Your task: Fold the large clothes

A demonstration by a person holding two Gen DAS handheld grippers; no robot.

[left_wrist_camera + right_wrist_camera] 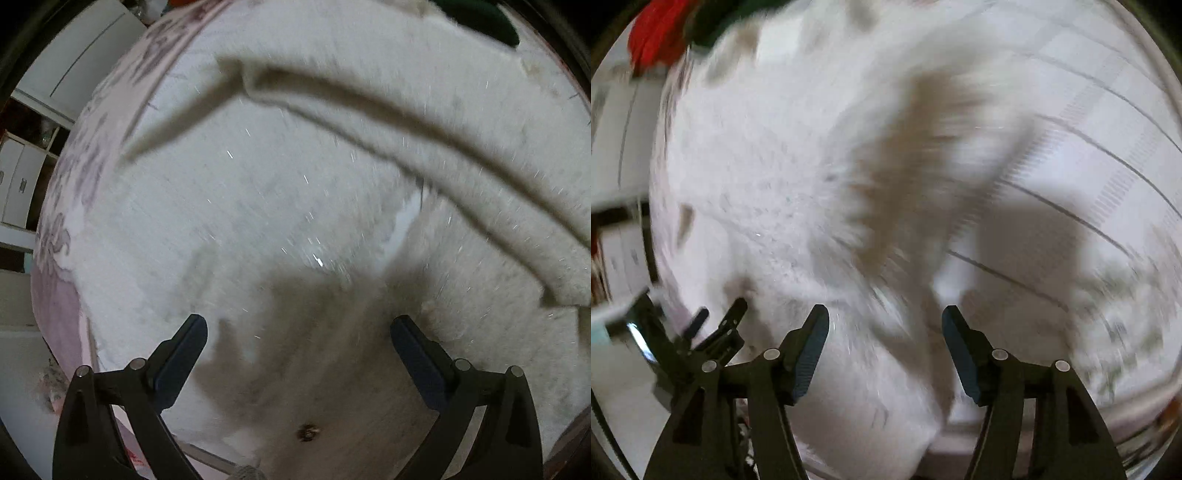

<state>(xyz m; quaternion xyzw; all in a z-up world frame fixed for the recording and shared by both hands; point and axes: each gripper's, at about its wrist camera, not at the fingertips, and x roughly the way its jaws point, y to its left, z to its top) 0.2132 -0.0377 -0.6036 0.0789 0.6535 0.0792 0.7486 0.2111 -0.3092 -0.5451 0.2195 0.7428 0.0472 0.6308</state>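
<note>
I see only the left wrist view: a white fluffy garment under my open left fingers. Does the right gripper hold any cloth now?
Observer: No. The right gripper is open, with nothing between its fingers; the white garment lies below.
Operator: Is my left gripper visible there?
Observer: Yes, the left gripper shows at the lower left of that view.
Operator: What is beyond the garment?
Observer: A red cloth, at the top left.

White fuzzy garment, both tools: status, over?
Left tool open, empty. Right tool open, empty, view blurred. White fuzzy garment spread on the bed, sleeve folded across it. Nothing blocking.
</note>
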